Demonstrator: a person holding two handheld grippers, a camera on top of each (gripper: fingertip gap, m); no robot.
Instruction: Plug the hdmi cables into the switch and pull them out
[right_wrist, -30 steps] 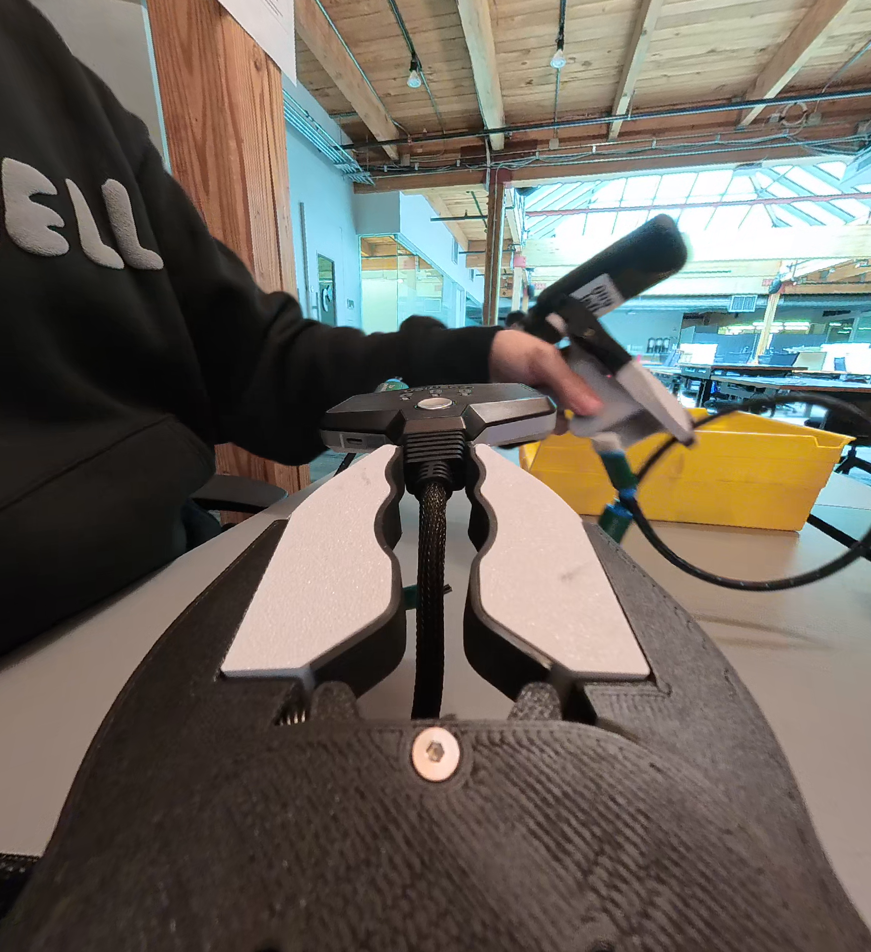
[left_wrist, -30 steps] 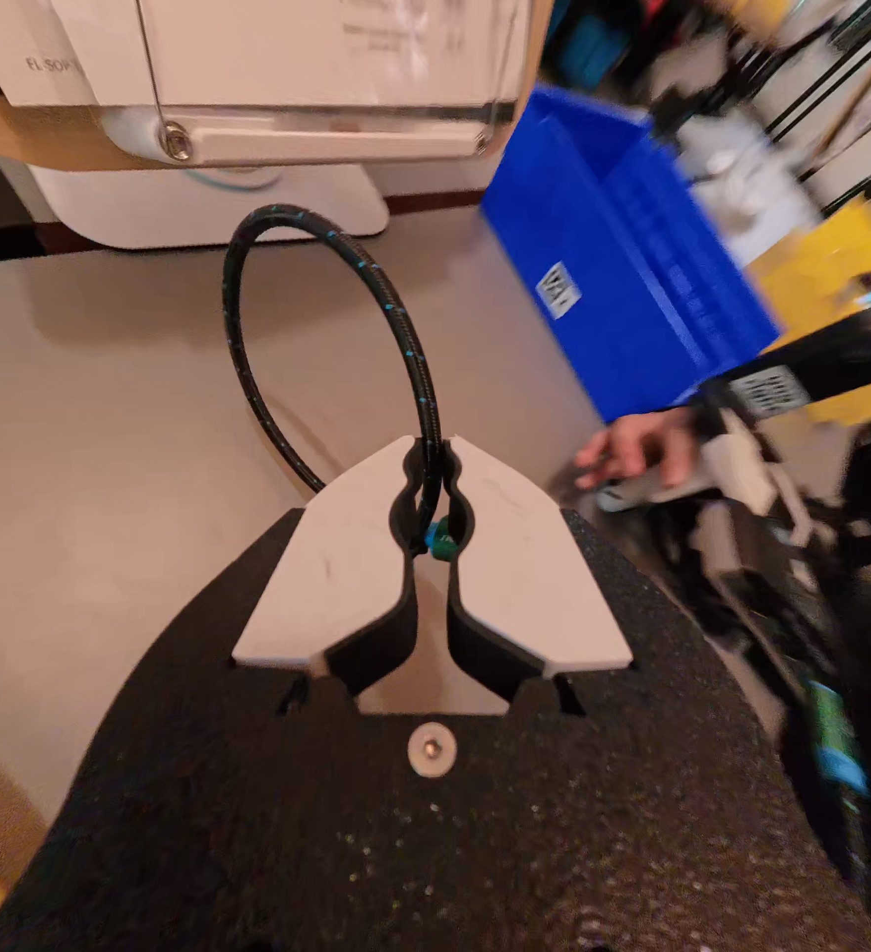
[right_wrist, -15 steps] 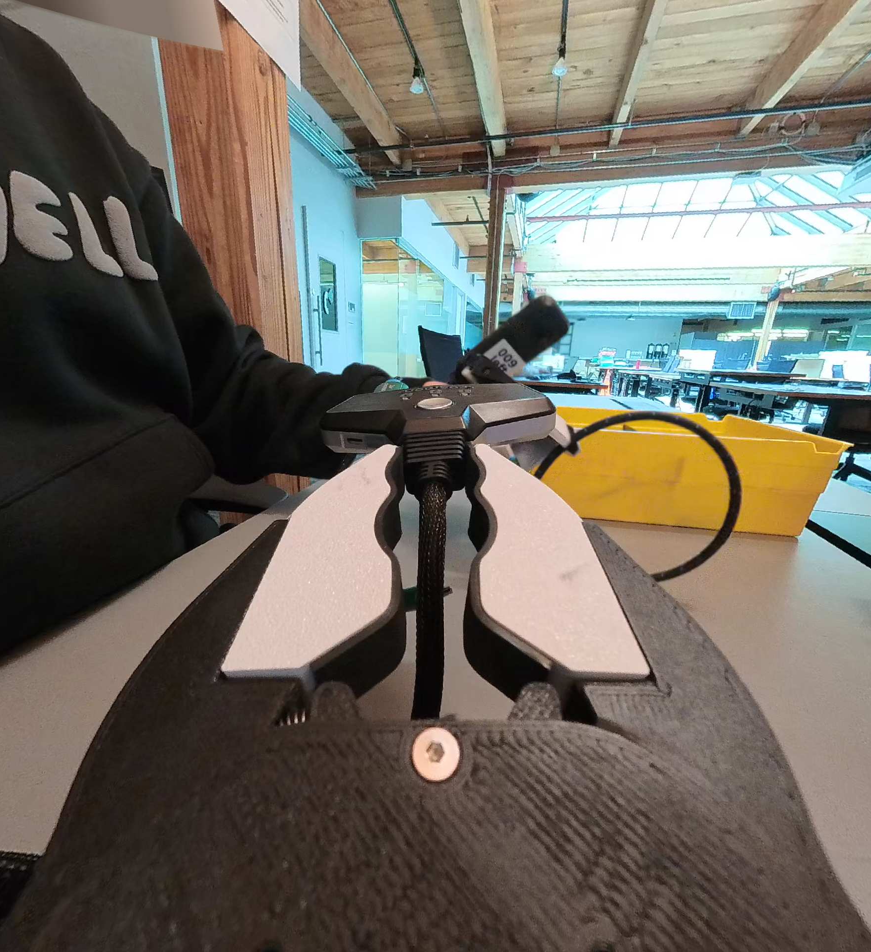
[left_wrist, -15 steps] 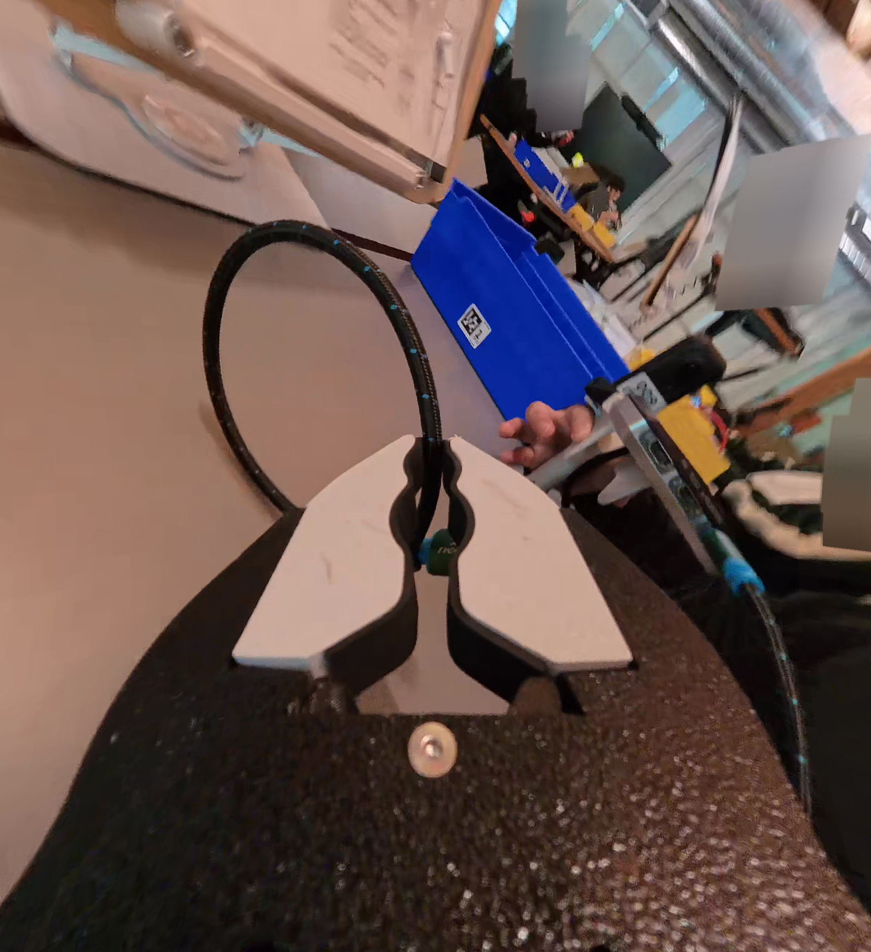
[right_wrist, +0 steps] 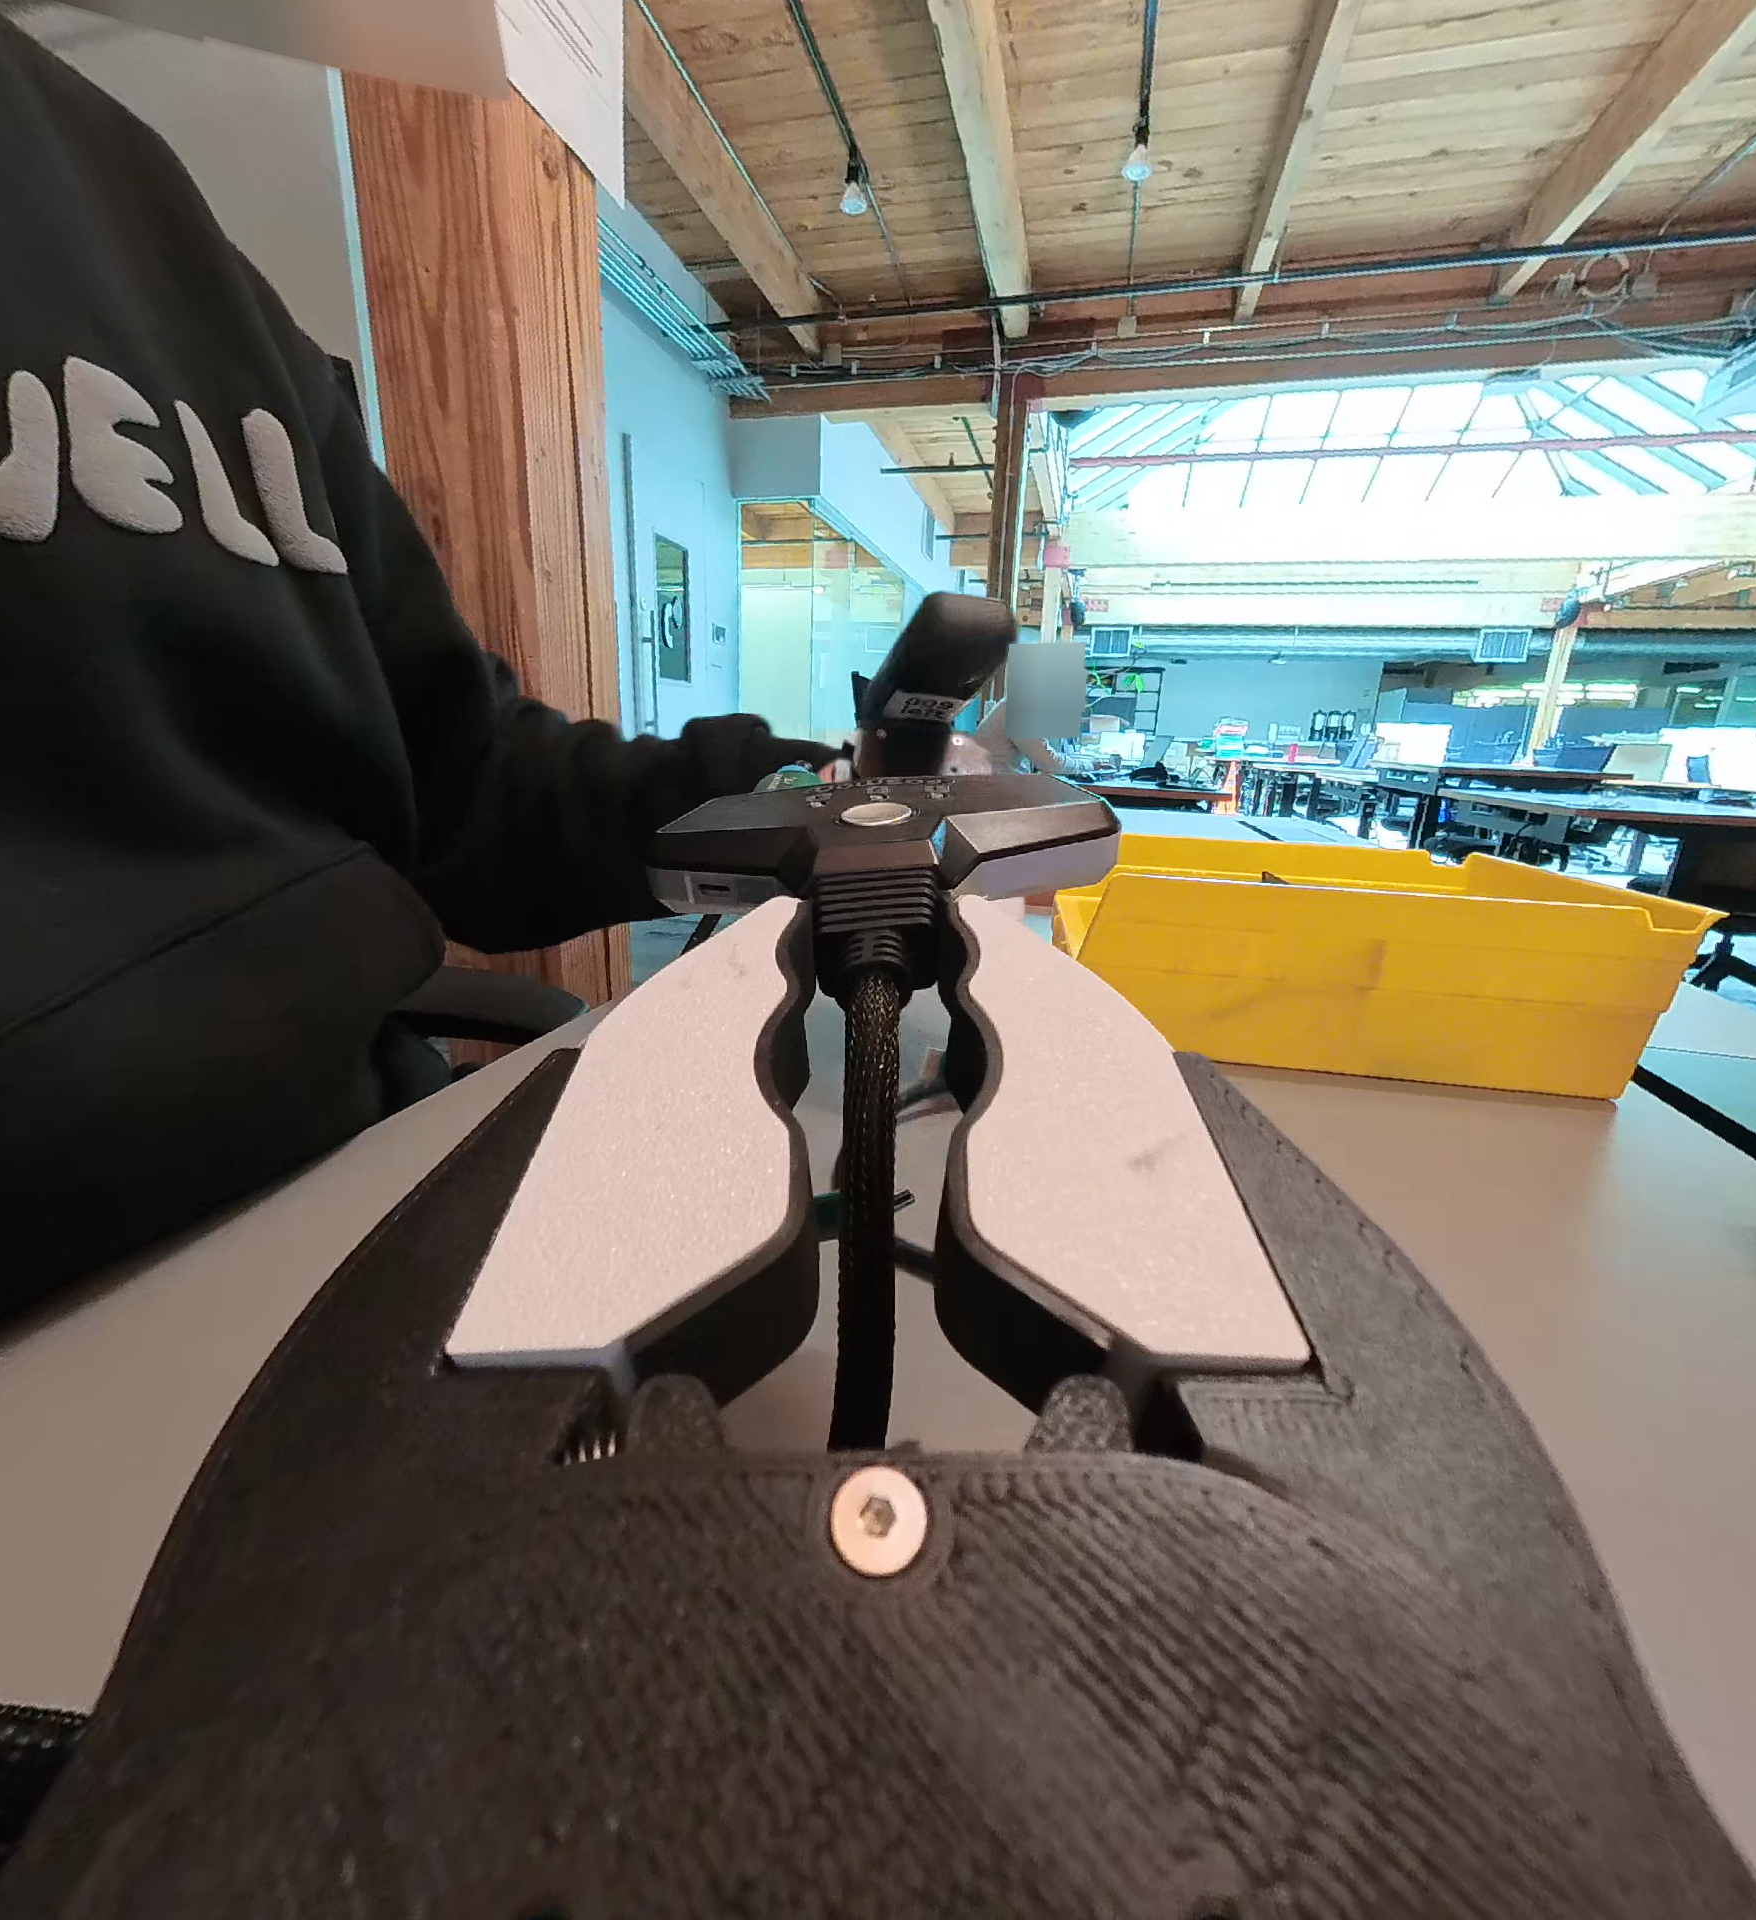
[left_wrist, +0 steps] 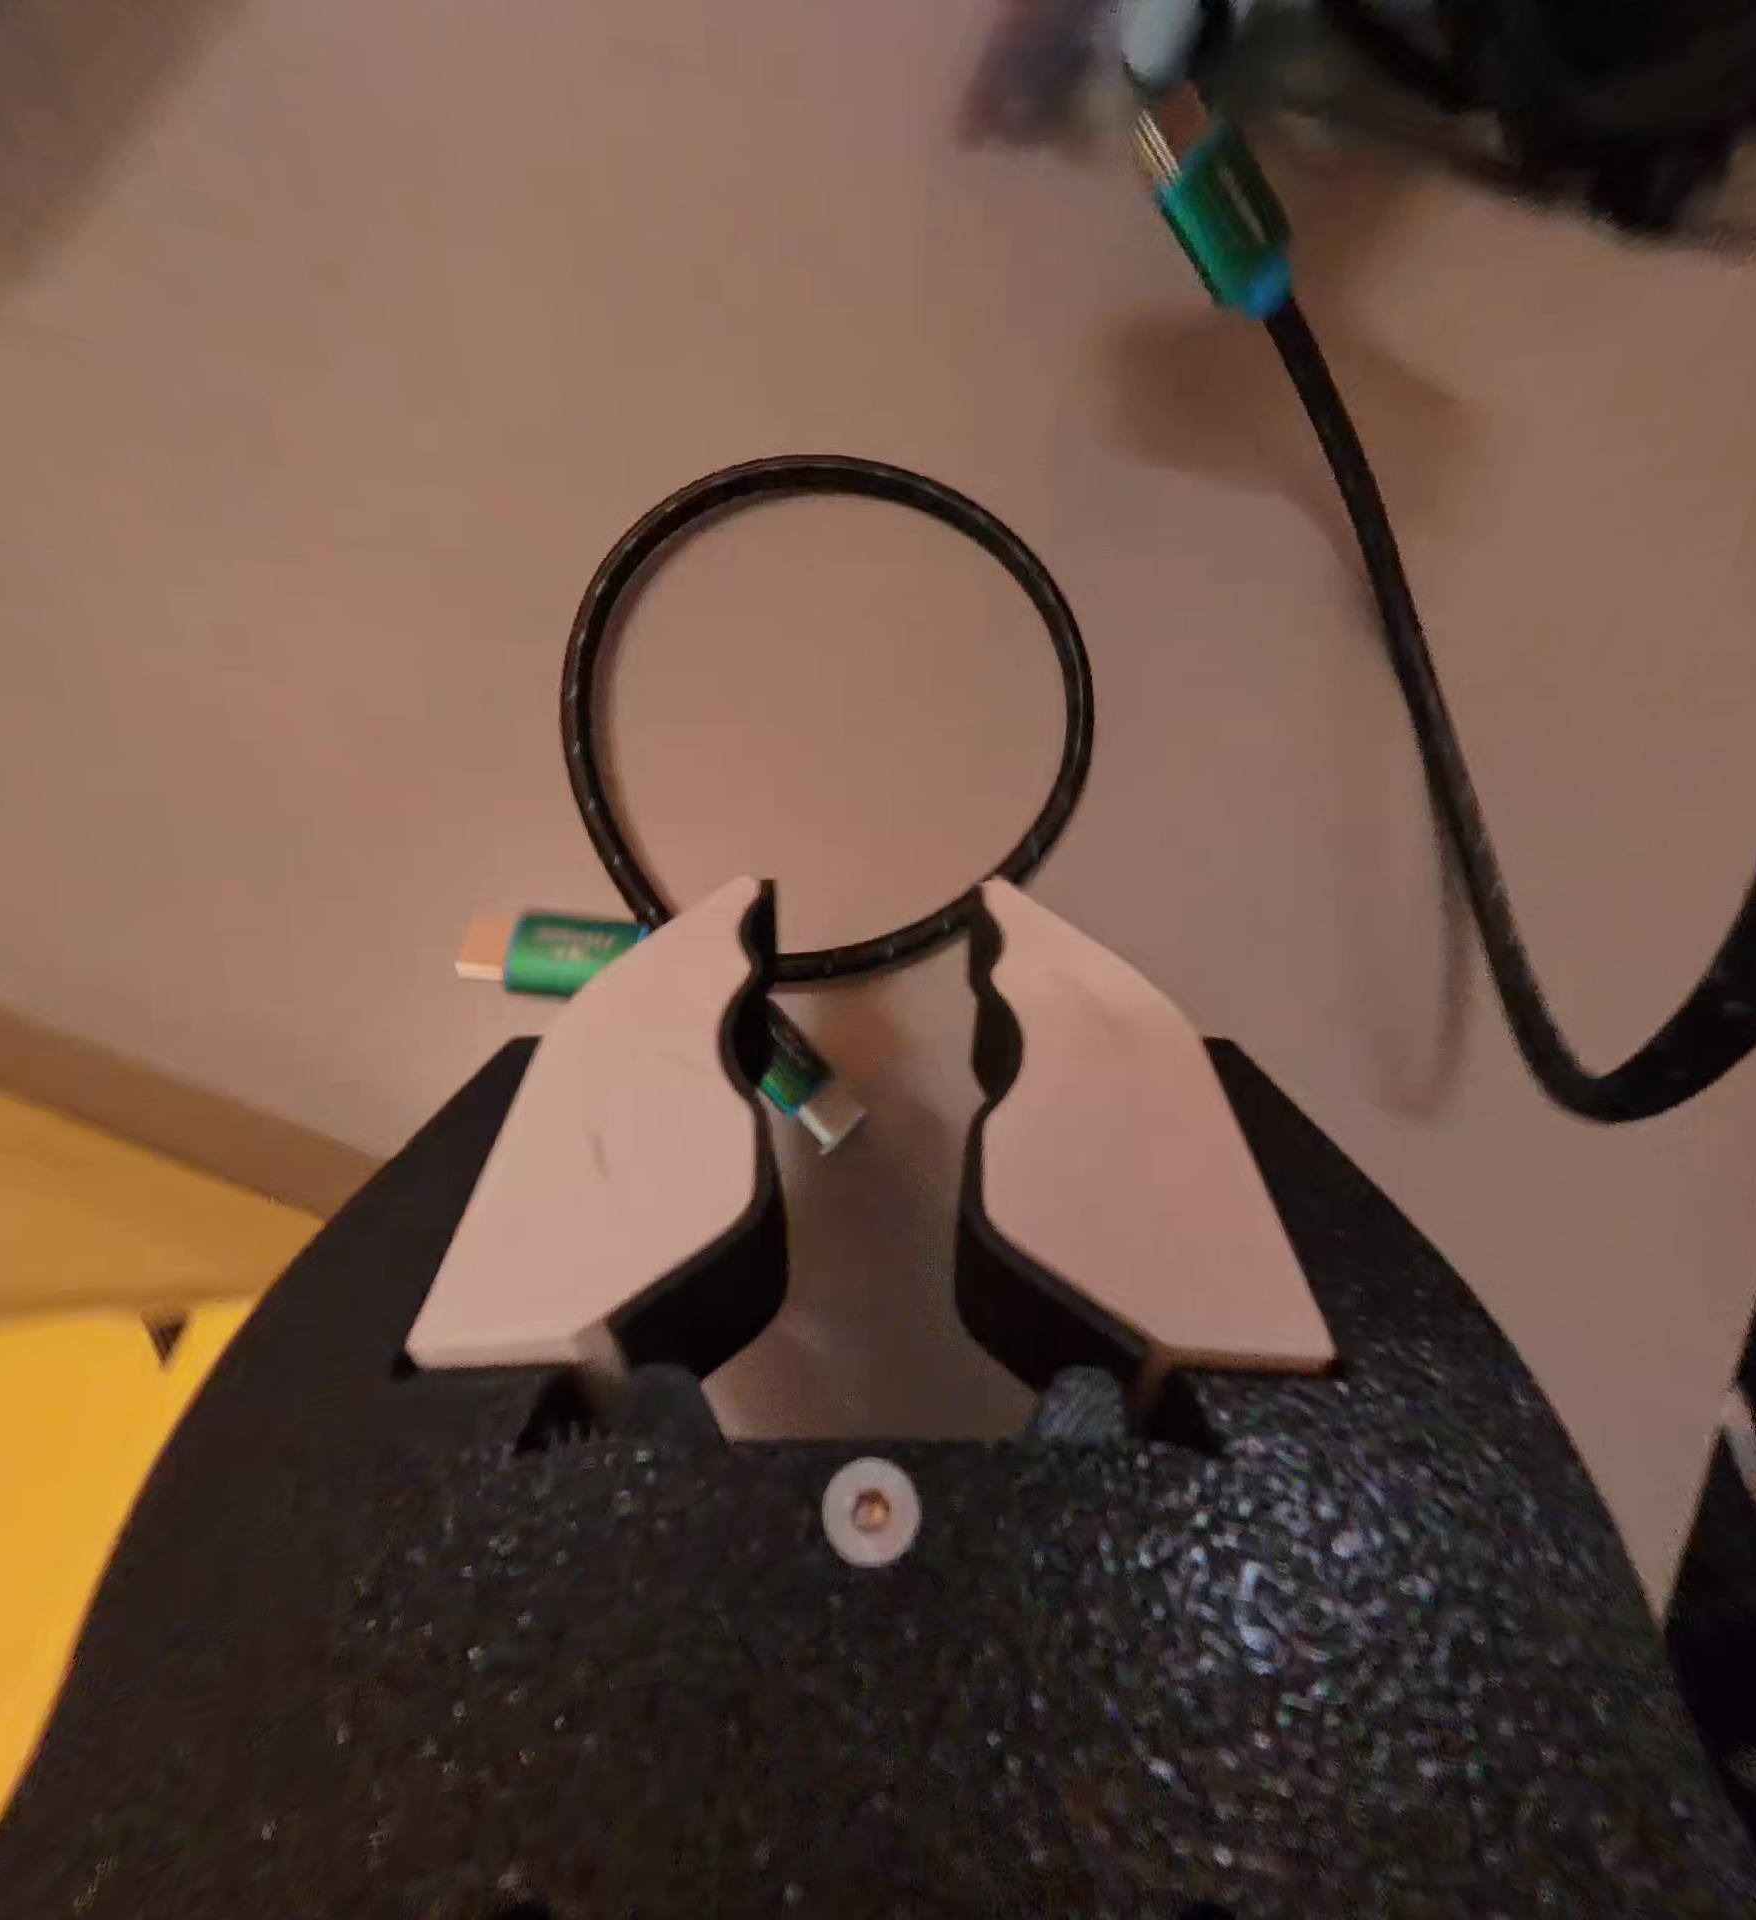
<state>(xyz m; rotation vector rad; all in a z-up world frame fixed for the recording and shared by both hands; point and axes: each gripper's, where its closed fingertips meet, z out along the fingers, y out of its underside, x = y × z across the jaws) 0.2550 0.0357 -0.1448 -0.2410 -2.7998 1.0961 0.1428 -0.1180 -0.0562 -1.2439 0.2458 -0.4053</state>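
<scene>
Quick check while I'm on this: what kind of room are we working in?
Likely an open-plan office or lab in a converted warehouse: exposed timber ceiling beams, rows of desks behind, and a yellow parts bin on the table.

We see a yellow bin [right_wrist: 1373, 966] on the grey bench [right_wrist: 1476, 1299], ahead and to the right of our right tool. To its left sits a person in a black sweatshirt [right_wrist: 147, 727], with a wooden post [right_wrist: 479, 416] behind. Beam ceiling [right_wrist: 1061, 156] overhead; desks [right_wrist: 1580, 800] stand far beyond.
</scene>
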